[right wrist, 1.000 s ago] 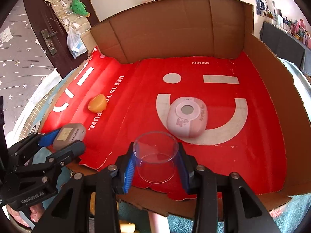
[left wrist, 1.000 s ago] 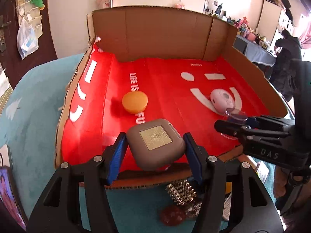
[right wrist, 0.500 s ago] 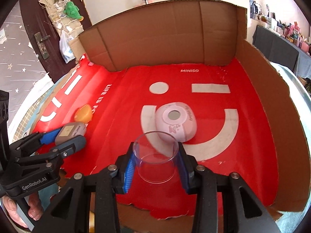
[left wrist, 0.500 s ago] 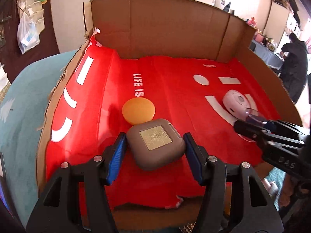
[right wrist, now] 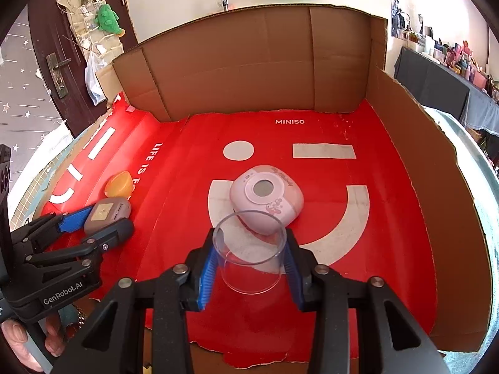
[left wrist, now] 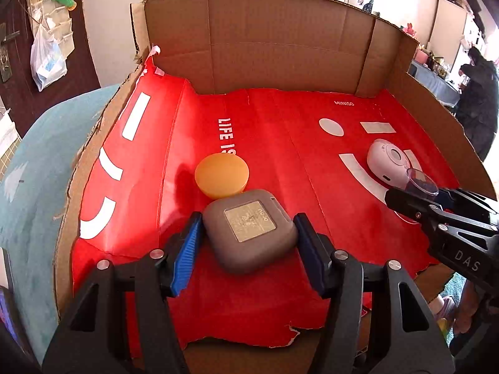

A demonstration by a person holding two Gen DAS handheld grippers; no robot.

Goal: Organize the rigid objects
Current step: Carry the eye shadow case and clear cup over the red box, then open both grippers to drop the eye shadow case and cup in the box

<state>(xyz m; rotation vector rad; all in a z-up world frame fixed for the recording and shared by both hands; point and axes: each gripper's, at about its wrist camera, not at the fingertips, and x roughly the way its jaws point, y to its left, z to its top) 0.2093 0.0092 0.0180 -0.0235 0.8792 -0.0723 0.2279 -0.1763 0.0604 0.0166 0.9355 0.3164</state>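
Note:
My left gripper (left wrist: 248, 243) is shut on a grey square case with a gold label (left wrist: 249, 229), held low over the red liner (left wrist: 274, 143) of the cardboard box, right behind an orange round puck (left wrist: 222, 178). My right gripper (right wrist: 249, 257) is shut on a clear plastic cup (right wrist: 249, 255), just in front of a pink rounded case (right wrist: 266, 198). The left gripper (right wrist: 93, 226) with the grey case (right wrist: 107, 213) shows at the left of the right wrist view. The right gripper with the cup (left wrist: 421, 182) shows at the right of the left wrist view.
Cardboard walls (right wrist: 249, 68) enclose the back and right side (right wrist: 414, 168) of the box. The liner's front edge is torn (left wrist: 290, 330). A teal surface (left wrist: 28, 187) lies left of the box. A person (left wrist: 477, 99) stands far right.
Both grippers moved forward over the front edge into the box with their objects. The grey case came up to the orange puck, the cup up to the pink case.

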